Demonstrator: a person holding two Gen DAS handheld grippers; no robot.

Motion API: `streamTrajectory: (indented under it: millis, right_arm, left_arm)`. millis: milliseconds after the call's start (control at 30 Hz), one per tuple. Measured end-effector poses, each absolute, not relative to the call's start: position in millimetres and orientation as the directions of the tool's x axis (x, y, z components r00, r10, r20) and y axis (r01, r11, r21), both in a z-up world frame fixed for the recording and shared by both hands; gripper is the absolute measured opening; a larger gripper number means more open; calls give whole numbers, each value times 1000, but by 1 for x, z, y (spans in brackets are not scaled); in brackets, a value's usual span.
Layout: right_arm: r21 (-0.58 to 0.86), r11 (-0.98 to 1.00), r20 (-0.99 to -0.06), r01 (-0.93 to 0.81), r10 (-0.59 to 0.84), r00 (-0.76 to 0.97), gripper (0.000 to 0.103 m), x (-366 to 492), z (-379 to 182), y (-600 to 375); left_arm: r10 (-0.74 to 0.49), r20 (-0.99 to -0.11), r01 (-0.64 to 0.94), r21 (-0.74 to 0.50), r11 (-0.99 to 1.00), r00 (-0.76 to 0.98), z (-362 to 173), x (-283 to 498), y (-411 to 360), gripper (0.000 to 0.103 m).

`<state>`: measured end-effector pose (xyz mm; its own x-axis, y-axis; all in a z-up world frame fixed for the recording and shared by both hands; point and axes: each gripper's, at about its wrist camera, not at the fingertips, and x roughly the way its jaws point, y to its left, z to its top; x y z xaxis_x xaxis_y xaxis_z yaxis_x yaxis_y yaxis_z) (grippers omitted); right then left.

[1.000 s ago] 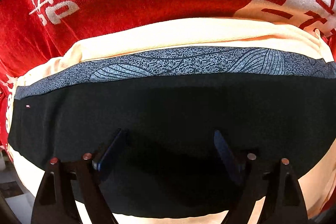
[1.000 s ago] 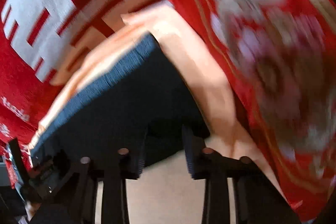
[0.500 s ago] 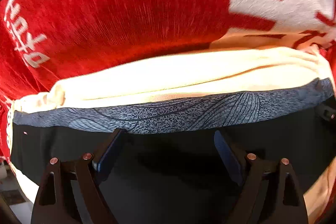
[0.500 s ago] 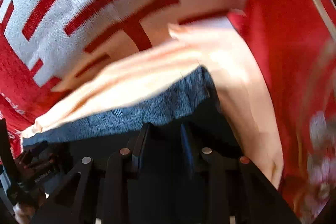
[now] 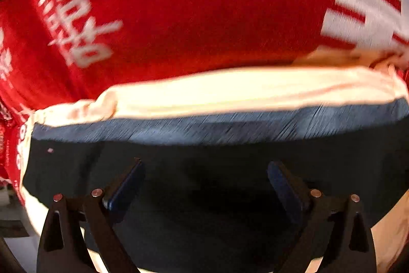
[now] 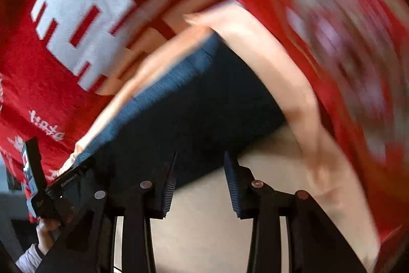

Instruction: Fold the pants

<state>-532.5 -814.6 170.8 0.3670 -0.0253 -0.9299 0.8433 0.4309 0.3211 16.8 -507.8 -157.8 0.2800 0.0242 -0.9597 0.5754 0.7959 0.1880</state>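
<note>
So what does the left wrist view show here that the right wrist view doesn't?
Only the left wrist view shows the full width of the pants with their patterned grey waistband, and the left claw open above the black cloth. Only the right wrist view shows the pants' corner, the right claw open, the person's hand and the blurred pink flower print. Both show the cream cloth under the pants and the red blanket.

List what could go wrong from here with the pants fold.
1. Both views are motion-blurred; fast moves could drag the folded black pants askew on the cream cloth.
2. The left gripper is open above the fabric and could snag it.
3. The right gripper straddles the pants' edge and may catch the cream cloth too.
</note>
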Motion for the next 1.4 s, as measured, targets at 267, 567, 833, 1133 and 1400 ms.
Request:
streamTrajectory:
  millis: [267,567,833,1133,1400]
  right_arm:
    - [489,193,-861,851,-51,506,41,-553,130,-833]
    - [289,446,-913,847,-138,384,13,-521,178,-836]
    - [168,367,-941,915,-218,260,33,-544,192,-815]
    - [155,704,-942,693,-106,318,33,-391,153,-783]
    - [126,647,-963,752,-103,250,31,-410,140,-809]
  left_arm:
    - [39,-967,537,173,826,251,-182,9,-461,98]
    - [70,-963,571,213,793,262,-174,3,-466,98]
    - [12,-965,556,161,815,262,-154,15,-456,98]
    - [46,-960,490,182,853,277,-174,61,-490,98]
    - [80,-963,400,181,899,256,-163,88,-419,103]
